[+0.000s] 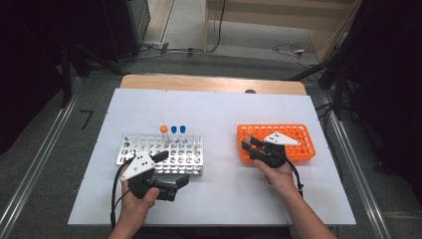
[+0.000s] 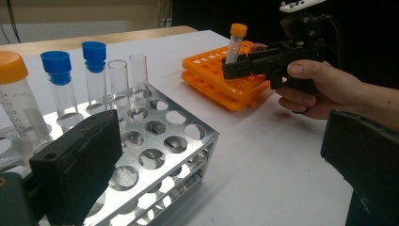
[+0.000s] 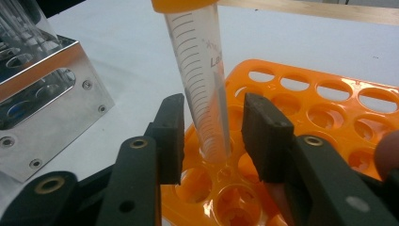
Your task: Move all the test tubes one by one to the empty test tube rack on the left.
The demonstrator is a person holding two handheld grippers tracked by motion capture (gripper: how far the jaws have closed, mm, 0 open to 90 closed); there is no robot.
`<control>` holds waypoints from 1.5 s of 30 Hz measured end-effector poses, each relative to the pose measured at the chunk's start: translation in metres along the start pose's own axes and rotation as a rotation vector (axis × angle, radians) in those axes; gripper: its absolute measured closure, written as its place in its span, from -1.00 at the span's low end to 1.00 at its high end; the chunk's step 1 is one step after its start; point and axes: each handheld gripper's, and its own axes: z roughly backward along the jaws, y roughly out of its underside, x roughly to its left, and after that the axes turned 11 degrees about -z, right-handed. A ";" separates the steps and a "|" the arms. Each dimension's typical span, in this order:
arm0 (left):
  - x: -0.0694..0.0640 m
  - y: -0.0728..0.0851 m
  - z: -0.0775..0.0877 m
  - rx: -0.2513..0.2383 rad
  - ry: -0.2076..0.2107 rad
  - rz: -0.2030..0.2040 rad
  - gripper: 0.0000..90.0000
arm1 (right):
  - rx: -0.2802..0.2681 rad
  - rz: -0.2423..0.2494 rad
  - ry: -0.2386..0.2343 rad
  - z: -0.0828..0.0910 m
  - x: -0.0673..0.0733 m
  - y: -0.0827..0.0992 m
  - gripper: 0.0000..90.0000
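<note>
While the right gripper [image 3: 211,136] brackets an orange-capped tube [image 3: 202,80] standing in the orange rack's [image 1: 303,144] near-left corner, its pads sit just off the glass; the left gripper [image 1: 171,172], jaws wide apart and empty, rests by the metal rack's [image 1: 149,144] near edge.
</note>
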 end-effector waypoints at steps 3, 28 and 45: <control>-0.001 0.000 0.000 0.001 0.002 -0.005 -1.00 | 0.000 0.017 -0.002 -0.002 0.001 0.001 0.45; -0.004 -0.003 -0.003 -0.001 0.004 -0.012 -1.00 | -0.085 0.050 -0.035 0.028 0.008 -0.011 0.60; -0.013 -0.006 -0.012 -0.004 0.053 -0.030 -0.99 | -0.069 0.083 -0.159 0.052 0.046 0.004 0.60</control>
